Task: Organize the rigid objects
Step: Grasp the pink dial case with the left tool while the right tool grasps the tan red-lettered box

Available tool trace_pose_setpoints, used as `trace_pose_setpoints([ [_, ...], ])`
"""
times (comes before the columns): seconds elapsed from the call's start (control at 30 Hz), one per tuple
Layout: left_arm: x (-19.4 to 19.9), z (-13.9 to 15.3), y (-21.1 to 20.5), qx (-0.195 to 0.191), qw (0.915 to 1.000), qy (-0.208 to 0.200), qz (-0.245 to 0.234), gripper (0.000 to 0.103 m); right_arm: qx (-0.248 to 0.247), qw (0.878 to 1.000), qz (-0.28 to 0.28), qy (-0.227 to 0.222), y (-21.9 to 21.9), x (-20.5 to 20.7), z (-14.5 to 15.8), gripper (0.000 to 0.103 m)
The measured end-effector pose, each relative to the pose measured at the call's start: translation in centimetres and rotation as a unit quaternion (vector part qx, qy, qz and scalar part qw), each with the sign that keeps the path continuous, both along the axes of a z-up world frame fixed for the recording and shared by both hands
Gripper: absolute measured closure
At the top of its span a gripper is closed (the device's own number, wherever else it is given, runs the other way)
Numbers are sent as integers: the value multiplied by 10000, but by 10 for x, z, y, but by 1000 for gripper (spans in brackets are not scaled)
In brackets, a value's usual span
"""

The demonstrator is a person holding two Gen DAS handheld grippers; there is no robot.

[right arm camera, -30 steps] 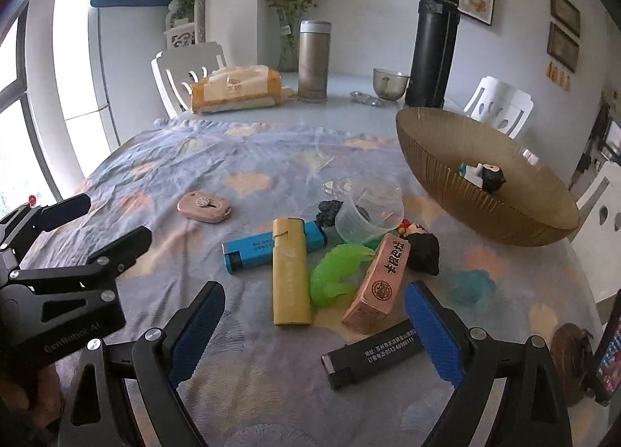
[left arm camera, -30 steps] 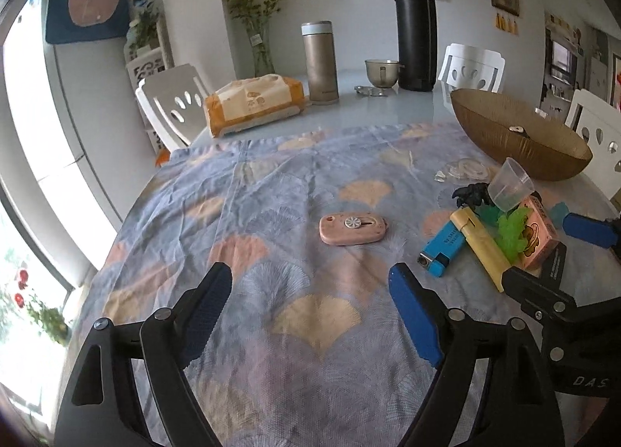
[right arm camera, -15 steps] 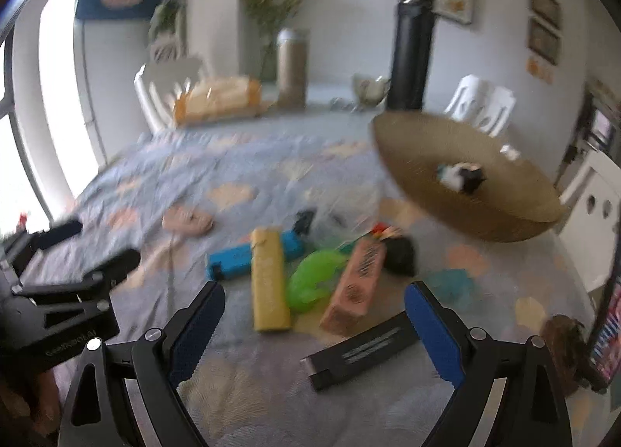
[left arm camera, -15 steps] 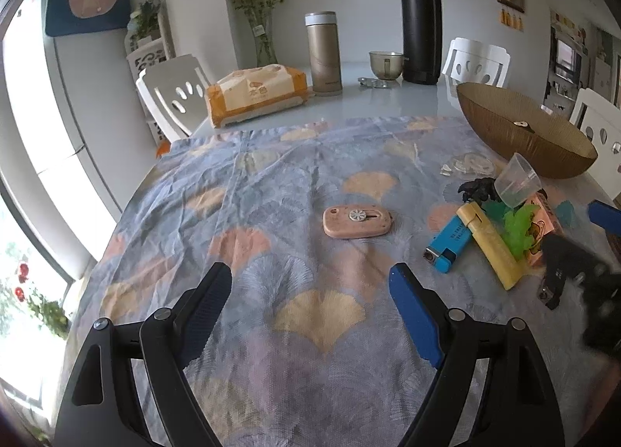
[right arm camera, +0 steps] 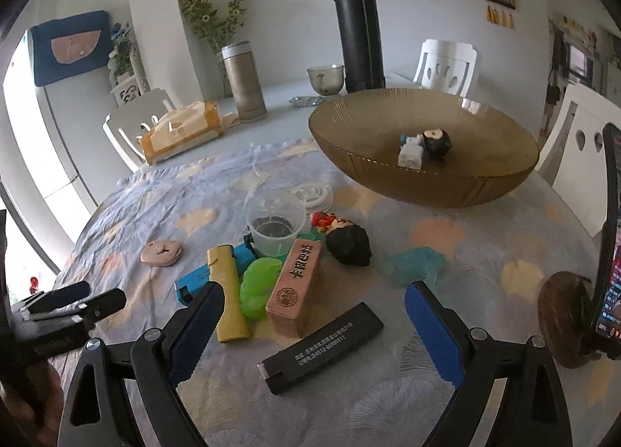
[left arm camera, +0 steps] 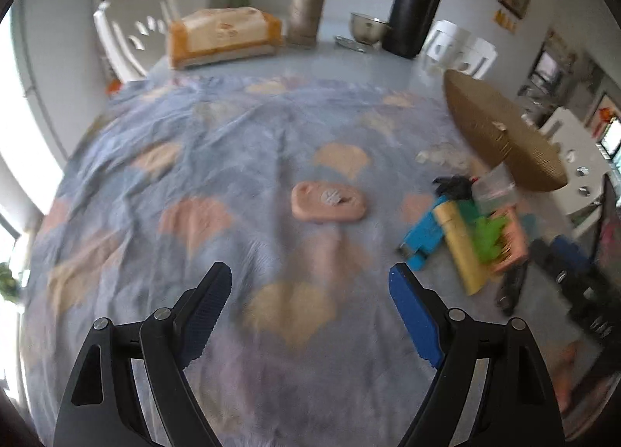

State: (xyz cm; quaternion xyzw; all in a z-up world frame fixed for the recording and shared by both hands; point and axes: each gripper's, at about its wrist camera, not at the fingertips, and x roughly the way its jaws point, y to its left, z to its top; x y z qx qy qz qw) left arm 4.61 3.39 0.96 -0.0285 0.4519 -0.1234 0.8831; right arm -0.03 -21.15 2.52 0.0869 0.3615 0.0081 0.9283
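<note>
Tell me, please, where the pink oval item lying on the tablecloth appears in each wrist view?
Left wrist: pink oval item near centre, ahead of the open left tool.
Right wrist: pink oval item at left, beyond the pile.
Shared landmark: the black flask at the table's far end.

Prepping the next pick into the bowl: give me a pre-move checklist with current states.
1. Right gripper open, nothing between fingers: ok.
2. Left gripper open and empty: ok.
3. Black lighter lies flat, apart from the pile, nearest the right gripper: ok.
4. Amber bowl has room; only a small figurine inside: ok.
5. Yellow lighter, green toy and pink box crowd together: not ok for a clean single pick.
6. Left wrist view sharp: not ok, blurred.
</note>
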Motion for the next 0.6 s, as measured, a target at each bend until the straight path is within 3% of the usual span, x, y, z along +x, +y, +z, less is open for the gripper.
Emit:
trace_pose_setpoints([
  [0.2, 33, -10, -33, 663, 9977, -66, -151, 21, 208, 9996, -54, 191, -9, 7, -7, 10],
  [0.27, 42, -15, -41, 777, 9967, -76, -213, 21, 131, 9995, 46, 291, -3, 12, -10, 28],
  [0.43, 54, -25, -47, 1094, 9939, -48, -127, 21, -363, 9983, 188, 408, 16, 17, -15, 43],
  [0.5, 51, -23, -37, 979, 9952, 5, -78, 30, -392, 9984, 233, 349, 17, 16, -14, 52],
  [0.57, 43, -21, -21, 856, 9963, 50, -18, 32, -315, 9987, 231, 325, 15, 15, -14, 69],
  [0.6, 40, -21, -13, 819, 9966, 46, 41, 32, -265, 9989, 181, 337, 12, 14, -14, 72],
])
